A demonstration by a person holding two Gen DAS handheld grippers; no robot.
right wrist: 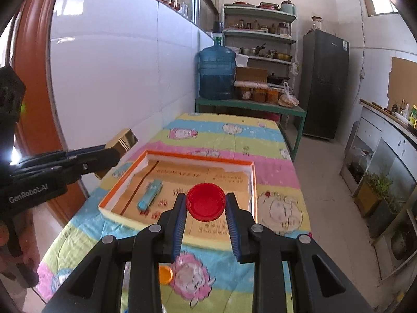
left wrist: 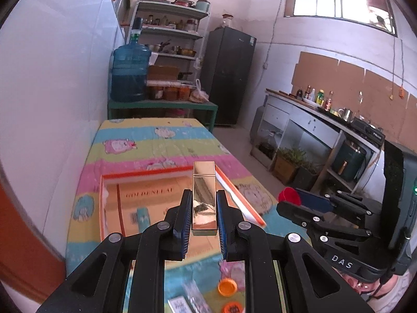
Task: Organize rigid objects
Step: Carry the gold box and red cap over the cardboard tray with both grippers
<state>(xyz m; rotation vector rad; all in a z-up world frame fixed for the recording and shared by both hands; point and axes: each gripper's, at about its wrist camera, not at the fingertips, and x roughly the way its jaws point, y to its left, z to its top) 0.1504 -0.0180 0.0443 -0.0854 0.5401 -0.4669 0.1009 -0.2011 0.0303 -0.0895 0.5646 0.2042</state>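
Note:
My left gripper [left wrist: 203, 203] is shut on a shiny gold rectangular block [left wrist: 204, 195], held above the near edge of an orange-rimmed shallow box [left wrist: 146, 173]. In the right wrist view the same gold block [right wrist: 122, 140] juts from the left gripper [right wrist: 114, 154] at the left. My right gripper [right wrist: 206, 204] is shut on a red round lid [right wrist: 206, 202] over the orange-rimmed box [right wrist: 252, 182]. A light blue oblong object [right wrist: 149, 194] lies inside the box. The red lid [left wrist: 288, 195] and the right gripper [left wrist: 299, 202] show at the right of the left wrist view.
The table wears a striped cartoon cloth [right wrist: 234, 135]. Orange caps [left wrist: 227, 286] and a clear packet [left wrist: 191, 293] lie near its front edge; one orange cap [right wrist: 165, 274] sits below the right fingers. A white tiled wall [right wrist: 117, 78] runs along the left. A blue water jug [right wrist: 216, 73] stands beyond.

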